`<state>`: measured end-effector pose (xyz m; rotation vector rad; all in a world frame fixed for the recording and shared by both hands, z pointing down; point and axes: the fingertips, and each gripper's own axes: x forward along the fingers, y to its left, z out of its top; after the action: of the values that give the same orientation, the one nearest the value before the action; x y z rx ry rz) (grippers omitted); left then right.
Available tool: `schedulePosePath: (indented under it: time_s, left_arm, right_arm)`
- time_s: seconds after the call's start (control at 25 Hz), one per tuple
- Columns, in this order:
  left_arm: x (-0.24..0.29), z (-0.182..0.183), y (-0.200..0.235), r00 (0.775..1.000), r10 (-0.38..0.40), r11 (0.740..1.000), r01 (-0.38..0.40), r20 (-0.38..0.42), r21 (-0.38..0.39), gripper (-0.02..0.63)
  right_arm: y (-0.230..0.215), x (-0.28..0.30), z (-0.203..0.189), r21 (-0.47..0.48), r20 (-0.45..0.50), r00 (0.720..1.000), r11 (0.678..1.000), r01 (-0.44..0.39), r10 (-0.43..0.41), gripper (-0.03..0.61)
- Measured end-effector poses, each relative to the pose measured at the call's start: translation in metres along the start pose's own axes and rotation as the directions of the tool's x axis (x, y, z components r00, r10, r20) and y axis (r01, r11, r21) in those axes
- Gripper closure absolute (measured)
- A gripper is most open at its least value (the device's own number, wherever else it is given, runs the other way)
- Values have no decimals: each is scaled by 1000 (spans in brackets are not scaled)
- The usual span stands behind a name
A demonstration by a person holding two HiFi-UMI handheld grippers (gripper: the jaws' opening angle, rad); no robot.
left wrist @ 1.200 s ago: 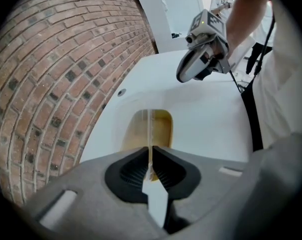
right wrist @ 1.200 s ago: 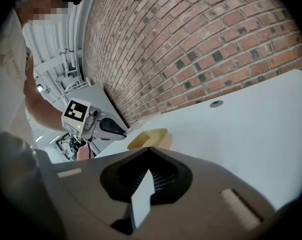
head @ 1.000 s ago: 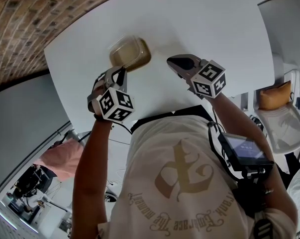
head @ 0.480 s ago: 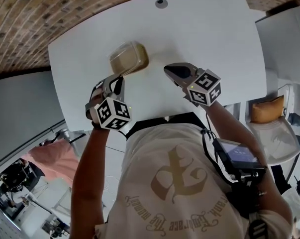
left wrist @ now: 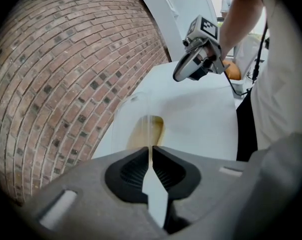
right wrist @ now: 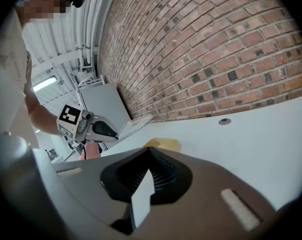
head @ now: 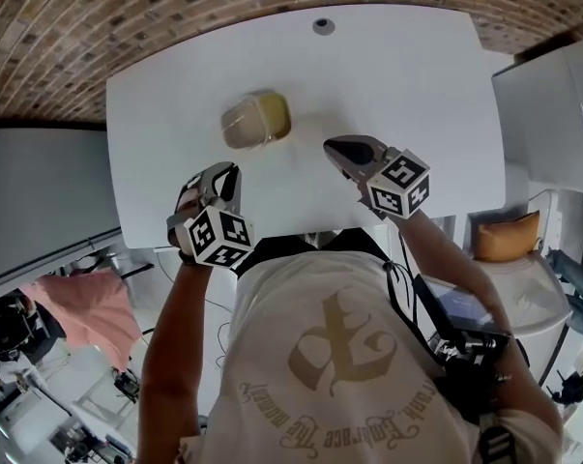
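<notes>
Lid (left wrist: 130, 116) is hanging in the air, pinched by one edge in your left gripper (left wrist: 149, 158); its jaws are clenching on the thin clear plastic, and nothing else is sitting between them; a rim pinch is likely the only purchase so thin a sheet is offering. You are holding the lid edge-on to that gripper's camera; in the right gripper view it is slanting up off the table (head: 417, 75), apart from the tub (head: 267, 116) and reaching toward it from the near left side. The tub is sitting open on the white top, showing a tan-yellow inside, well in from the edges and short of the round hole (head: 322, 25) near the brick wall (left wrist: 55, 84); that spot seems to be leaving both your arms room to work around it. Your right gripper (right wrist: 147, 156) is hovering over the table to the right of the tub, near it but not touching; its jaws are pressing together on nothing, so it appears to be waiting idle while the left one is bearing the lid alone.
</notes>
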<state>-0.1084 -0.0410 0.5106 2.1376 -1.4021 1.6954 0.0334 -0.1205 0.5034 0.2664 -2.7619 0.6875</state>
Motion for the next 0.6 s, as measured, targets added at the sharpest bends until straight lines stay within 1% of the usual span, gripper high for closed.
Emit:
schedulePosePath:
  time_s: [0.24,0.6]
  left_arm:
    - [-17,-4,-2,1000,13,1000,-13,27,-12,588]
    - [-38,-18,1,996,32,999,-29,79,-37,588]
  right_arm:
    - [17,-8,17,-34,28,1000,999,14,-13,571]
    - [44,-16,28,-71,52,997,995,67,-63,571]
